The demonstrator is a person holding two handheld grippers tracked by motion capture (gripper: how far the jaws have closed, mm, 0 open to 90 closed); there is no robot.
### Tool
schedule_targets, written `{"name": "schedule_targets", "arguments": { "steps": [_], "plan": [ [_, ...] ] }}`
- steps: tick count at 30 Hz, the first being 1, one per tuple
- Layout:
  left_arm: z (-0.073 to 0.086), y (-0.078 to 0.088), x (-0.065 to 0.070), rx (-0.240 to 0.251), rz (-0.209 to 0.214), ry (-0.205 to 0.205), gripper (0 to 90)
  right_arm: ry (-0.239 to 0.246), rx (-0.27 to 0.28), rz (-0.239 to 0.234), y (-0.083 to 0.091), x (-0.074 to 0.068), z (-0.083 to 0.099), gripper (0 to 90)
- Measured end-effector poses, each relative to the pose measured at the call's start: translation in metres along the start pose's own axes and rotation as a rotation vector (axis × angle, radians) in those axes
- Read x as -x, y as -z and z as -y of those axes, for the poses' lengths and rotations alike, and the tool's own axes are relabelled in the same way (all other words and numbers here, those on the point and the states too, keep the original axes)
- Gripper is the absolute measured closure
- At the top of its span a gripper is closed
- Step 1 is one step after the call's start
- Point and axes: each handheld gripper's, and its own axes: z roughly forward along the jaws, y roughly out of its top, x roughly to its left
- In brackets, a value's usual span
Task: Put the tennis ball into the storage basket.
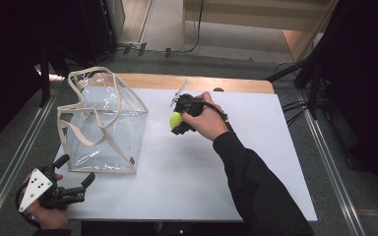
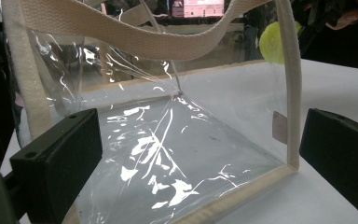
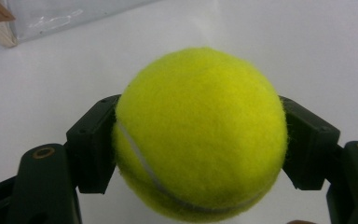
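The right hand-held gripper [image 1: 178, 119] pinches the tennis ball [image 3: 200, 135] above the tabletop [image 1: 187, 177], just beside the clear bag [image 1: 103, 125]; bagging it seemingly remains; the left hand-held gripper [image 1: 76, 177] waits spread by the bag's near corner.

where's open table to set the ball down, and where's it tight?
Free: the white table right of the right gripper, out to its right edge, and the near strip between the sleeve and the clear bag. Crowded: the left side, where the bag stands with the left gripper at its near corner. The tennis ball sits between the right fingers.
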Motion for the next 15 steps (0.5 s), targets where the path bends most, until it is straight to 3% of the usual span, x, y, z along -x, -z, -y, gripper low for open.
{"name": "schedule_targets", "arguments": {
  "steps": [15],
  "plan": [
    [0.000,0.000,0.000,-0.003,0.001,-0.004,0.0,0.040,0.014,-0.016,0.006,-0.012,-0.020,22.7]
  ]
}}
